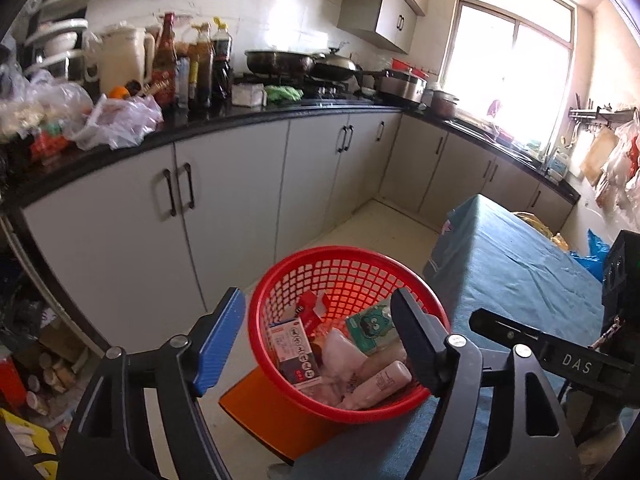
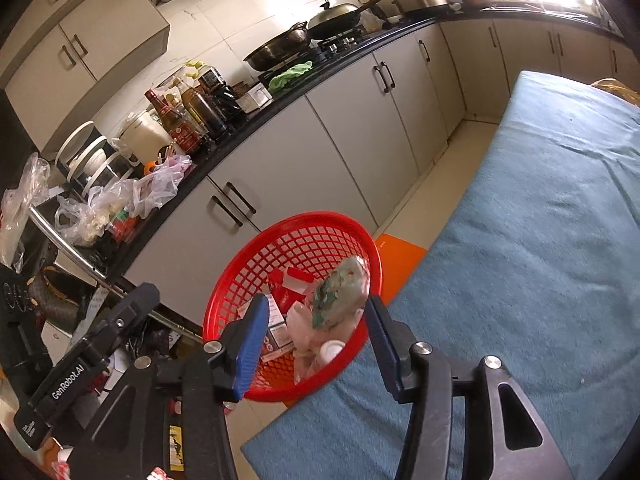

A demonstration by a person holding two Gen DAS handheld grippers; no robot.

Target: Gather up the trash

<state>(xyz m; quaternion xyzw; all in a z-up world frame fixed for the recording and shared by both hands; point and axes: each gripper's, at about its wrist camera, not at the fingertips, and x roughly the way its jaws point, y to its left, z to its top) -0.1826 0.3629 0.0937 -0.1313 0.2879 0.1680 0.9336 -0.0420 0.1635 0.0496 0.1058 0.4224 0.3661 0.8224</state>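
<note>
One red mesh basket (image 1: pixel 348 332) sits at the near left edge of the blue-clothed desk (image 1: pixel 516 276), partly overhanging an orange stool (image 1: pixel 256 404). Inside, the trash: one dark medicine box (image 1: pixel 294 354) with a white label, one red-and-white carton (image 1: pixel 310 312), one green cartoon packet (image 1: pixel 370 326), one pale pink tube (image 1: pixel 378 386), and crumpled clear wrap. From my right camera the green packet (image 2: pixel 340 294) shows blurred above the pile. My left gripper (image 1: pixel 318 344) has its jaws apart, nothing between them. My right gripper (image 2: pixel 318 350) likewise, jaws apart and empty, over the basket (image 2: pixel 292 304).
</note>
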